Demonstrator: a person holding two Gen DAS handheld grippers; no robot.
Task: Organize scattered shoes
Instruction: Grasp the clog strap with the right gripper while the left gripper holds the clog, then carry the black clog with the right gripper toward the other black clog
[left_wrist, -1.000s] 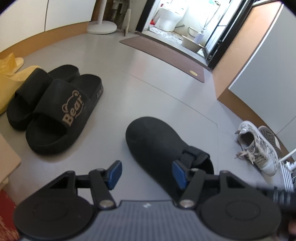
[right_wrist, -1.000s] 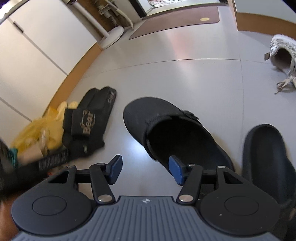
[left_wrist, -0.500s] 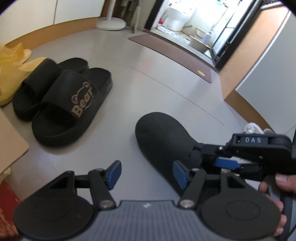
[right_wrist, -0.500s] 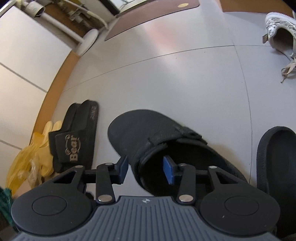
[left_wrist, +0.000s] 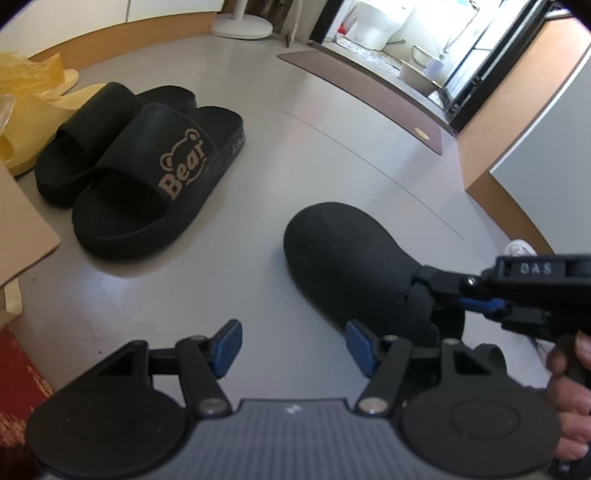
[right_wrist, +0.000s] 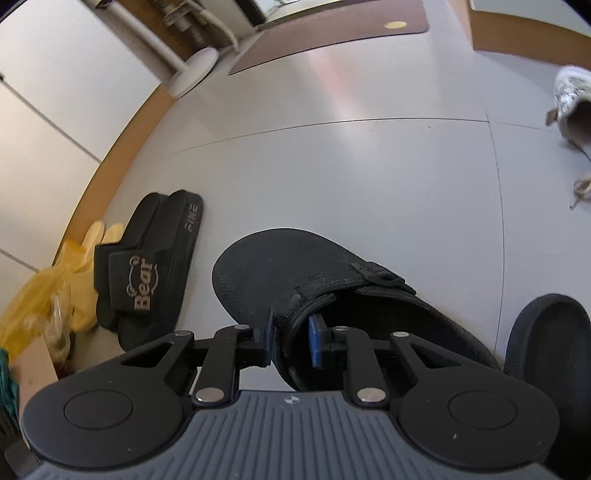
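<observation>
A: On the grey floor (right_wrist: 369, 166), what is staged?

B: The slide pair (left_wrist: 140, 173) sits side by side near the wall edge, beside yellow slippers (left_wrist: 33, 122): a finished row. The black clog (right_wrist: 314, 291) lies mid-floor, apart from it, its mate (right_wrist: 546, 332) just beside.

A: Grip status?

B: The right gripper (right_wrist: 290, 339) is clamped on the clog's collar wall, one pad inside, one outside, probably for lifting. The left gripper (left_wrist: 291, 345) hangs open, holding nothing.

A: Change?

B: A second ago the right jaws stood wide, short of the collar.
</observation>
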